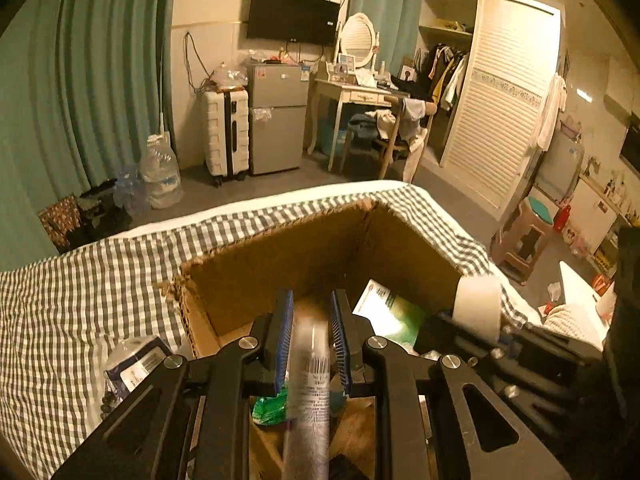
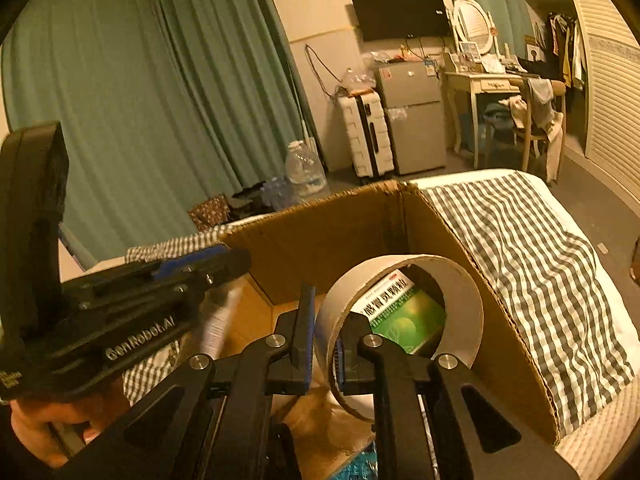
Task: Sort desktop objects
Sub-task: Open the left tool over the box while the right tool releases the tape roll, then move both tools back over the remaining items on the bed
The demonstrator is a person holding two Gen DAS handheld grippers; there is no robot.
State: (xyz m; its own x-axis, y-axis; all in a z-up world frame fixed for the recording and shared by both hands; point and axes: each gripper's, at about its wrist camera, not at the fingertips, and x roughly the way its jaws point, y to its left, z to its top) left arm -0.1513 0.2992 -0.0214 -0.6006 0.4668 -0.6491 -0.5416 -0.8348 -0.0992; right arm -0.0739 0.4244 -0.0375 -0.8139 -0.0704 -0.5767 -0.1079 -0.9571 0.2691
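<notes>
My left gripper is shut on a blurred silver-white tube and holds it over the open cardboard box. It also shows in the right wrist view, with the tube hanging under it. My right gripper is shut on the wall of a white tape roll above the same box. The roll also shows in the left wrist view. A green and white medicine box lies in the box, seen through the roll, and in the left wrist view.
The box sits on a grey checked cloth over a bed. A dark packet with a label lies on the cloth left of the box. A green packet lies in the box. Water jugs, a suitcase and a fridge stand beyond.
</notes>
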